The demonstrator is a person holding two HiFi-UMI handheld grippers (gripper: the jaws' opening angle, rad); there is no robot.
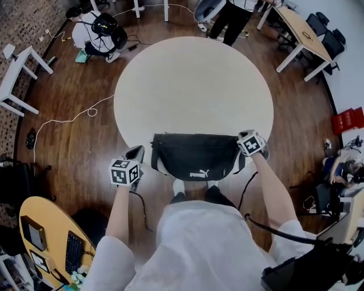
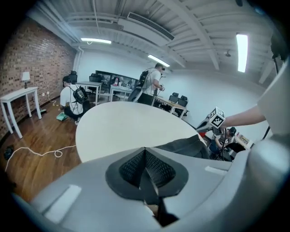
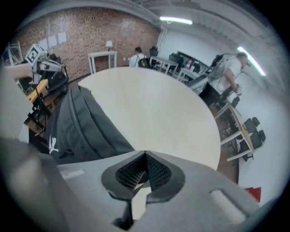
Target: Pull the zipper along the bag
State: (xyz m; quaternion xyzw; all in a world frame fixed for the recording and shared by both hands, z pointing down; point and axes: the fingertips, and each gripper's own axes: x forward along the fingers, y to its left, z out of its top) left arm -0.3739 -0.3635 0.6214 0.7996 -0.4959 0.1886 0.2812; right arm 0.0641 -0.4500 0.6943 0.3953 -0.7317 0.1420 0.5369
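Observation:
A black bag (image 1: 196, 156) with a white logo lies at the near edge of the round cream table (image 1: 193, 85). My left gripper (image 1: 136, 151) sits just off the bag's left end. In the left gripper view the jaws (image 2: 145, 150) are shut, with a thin dark strip pinched between the pads that looks like part of the bag. The bag (image 2: 186, 146) lies to their right. My right gripper (image 1: 249, 139) rests at the bag's right end. Its jaws (image 3: 145, 154) are shut with nothing seen between them, and the bag (image 3: 86, 127) lies to their left.
A person crouches on the wooden floor (image 1: 96, 31) beyond the table and another stands (image 1: 230, 17) at its far edge. A white side table (image 1: 17, 68) and a loose cable (image 1: 68, 119) are at the left, desks (image 1: 301, 34) at the right, and a yellow desk (image 1: 51, 238) near left.

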